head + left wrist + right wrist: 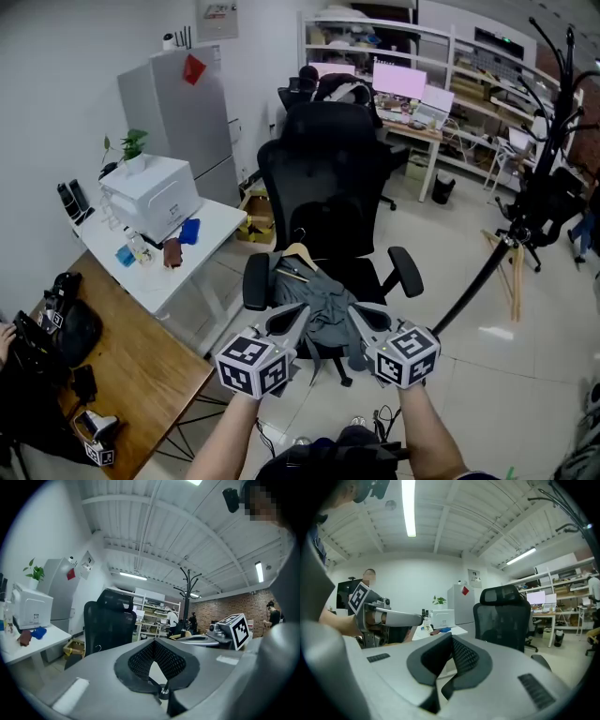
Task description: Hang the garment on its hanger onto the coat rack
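A grey garment (323, 302) on a wooden hanger (298, 253) lies on the seat of a black office chair (328, 178). The black coat rack (561, 66) stands at the right, its pole slanting down towards my right hand; it also shows far off as the coat rack (187, 592) in the left gripper view. My left gripper (298, 315) and right gripper (362, 317) are side by side just in front of the garment's near edge. Both are shut with nothing between the jaws. The left gripper (153, 642) and right gripper (451, 638) point over the chair (504, 616).
A white desk (202, 246) with a printer (150, 195) stands at the left, with a wooden table (141, 370) of dark gear nearer me. A grey fridge (183, 112) and desks with monitors (401, 82) line the back. Wooden pieces (511, 272) lie on the floor beside the rack.
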The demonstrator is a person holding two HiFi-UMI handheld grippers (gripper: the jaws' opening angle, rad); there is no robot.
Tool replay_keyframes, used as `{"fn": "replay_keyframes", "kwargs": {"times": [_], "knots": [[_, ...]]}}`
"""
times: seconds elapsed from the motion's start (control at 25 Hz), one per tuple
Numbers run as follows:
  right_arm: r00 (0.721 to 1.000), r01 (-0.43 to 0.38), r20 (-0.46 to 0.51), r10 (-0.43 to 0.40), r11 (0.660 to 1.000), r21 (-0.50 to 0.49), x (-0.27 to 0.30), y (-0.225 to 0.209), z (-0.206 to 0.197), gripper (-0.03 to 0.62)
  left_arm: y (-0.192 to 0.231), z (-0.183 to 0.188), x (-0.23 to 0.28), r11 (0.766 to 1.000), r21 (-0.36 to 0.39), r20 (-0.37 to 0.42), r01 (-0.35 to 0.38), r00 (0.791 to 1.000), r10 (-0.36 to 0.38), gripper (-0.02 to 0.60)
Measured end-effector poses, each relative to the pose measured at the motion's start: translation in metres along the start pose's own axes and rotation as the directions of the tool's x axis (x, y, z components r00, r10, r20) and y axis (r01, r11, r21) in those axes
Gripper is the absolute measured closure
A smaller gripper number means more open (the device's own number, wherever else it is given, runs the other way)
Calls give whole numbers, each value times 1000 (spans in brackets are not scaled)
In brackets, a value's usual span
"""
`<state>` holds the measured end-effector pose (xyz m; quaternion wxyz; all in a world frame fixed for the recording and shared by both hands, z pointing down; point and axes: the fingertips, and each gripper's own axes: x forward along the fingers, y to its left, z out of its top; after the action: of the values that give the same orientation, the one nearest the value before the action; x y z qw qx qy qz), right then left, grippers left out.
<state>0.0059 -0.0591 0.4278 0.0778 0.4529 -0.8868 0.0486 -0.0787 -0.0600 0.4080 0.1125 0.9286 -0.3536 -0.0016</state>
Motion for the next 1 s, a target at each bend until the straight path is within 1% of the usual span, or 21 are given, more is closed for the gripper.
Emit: {"fn": "replay_keyframes", "kwargs": {"times": [0.12, 0.28, 0.48, 0.64, 0.8, 1.0], "knots": [[1000, 8, 0, -8, 1000, 0, 7, -4, 0, 586, 7, -4, 4, 1000, -2, -12, 7, 1000, -7, 581], [1000, 10, -20, -10, 1000, 17, 21, -13, -9, 586, 19, -11, 16, 1000, -18, -28, 7, 1000, -8, 581], [999, -3, -41, 5, 999, 36, 51, -37, -16, 586, 49, -13, 42, 999, -41, -38, -22, 999, 21, 581], [999, -21, -46, 23, 998, 55, 81, -70, -21, 586, 75, -17, 73, 998, -45, -63, -53, 997, 50, 581], [998, -48, -46, 52, 996, 74, 116, -110, -23, 586, 103, -18, 110, 993, -56, -91, -100, 991, 94, 581], [995, -77, -54, 82, 993, 89, 145, -155, -22, 586, 126, -15, 154, 986, -69, -109, -154, 983, 146, 581]]}}
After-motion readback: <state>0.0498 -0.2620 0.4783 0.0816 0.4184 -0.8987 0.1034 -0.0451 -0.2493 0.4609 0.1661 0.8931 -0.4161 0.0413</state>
